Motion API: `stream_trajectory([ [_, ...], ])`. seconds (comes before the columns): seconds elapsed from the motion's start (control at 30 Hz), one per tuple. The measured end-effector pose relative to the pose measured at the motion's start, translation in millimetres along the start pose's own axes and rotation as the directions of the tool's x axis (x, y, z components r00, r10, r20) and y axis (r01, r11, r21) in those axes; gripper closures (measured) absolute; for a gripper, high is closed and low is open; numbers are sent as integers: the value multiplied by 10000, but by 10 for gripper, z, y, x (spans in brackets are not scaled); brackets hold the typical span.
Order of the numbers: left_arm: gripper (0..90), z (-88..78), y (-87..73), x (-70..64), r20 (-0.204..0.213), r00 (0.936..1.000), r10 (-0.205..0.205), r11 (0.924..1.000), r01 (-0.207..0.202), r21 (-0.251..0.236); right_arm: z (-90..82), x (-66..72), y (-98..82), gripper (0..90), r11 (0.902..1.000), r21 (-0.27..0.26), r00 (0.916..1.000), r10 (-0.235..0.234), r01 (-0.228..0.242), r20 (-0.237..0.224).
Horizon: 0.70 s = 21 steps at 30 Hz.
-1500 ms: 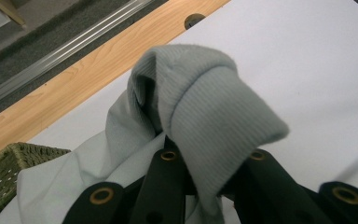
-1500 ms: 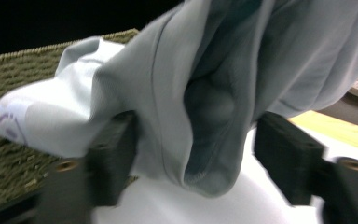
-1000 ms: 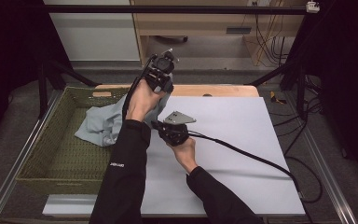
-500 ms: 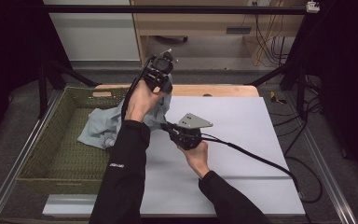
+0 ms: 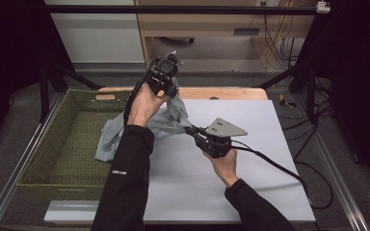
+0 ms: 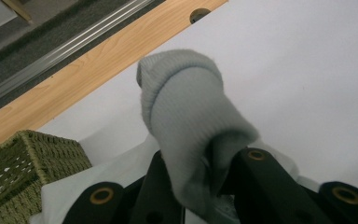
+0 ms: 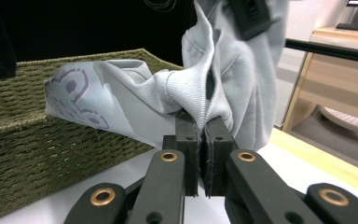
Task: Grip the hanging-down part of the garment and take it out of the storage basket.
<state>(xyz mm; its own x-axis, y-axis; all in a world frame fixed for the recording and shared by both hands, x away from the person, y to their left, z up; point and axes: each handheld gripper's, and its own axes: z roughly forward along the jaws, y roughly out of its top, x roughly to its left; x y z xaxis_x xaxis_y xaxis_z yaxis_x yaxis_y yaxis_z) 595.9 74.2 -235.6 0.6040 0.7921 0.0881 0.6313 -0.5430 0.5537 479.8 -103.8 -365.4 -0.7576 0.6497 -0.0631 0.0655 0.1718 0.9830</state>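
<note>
Both jaws clenched on grey garment (image 5: 171,120): left gripper (image 5: 165,77) lifts it above basket (image 5: 72,144); right gripper (image 5: 196,133) pulls edge away from basket, likely to spread it.

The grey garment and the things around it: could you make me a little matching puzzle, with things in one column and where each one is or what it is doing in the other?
Things:
1. grey garment
2. woven basket
3. left gripper
4. right gripper

Places or states:
A. stands at the table's left, olive green
B. held high, shut on ribbed fabric
C. low over the white table top, pinching cloth
D. hangs between both grippers, trailing into the basket

Pairs: 1-D, 2-A, 3-B, 4-C
</note>
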Motion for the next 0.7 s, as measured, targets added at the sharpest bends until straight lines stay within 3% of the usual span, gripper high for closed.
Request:
stream_trajectory([
  [0.27,830,-41,-8,-38,85,9999,109,9999,-108,-54,-177,-38,72,876,9996,-120,9994,-242,245,242],
  [0.7,829,-35,14,-175,307,9989,368,9993,-365,-108,-538,-210,207,876,9986,-512,9970,-90,130,773],
])
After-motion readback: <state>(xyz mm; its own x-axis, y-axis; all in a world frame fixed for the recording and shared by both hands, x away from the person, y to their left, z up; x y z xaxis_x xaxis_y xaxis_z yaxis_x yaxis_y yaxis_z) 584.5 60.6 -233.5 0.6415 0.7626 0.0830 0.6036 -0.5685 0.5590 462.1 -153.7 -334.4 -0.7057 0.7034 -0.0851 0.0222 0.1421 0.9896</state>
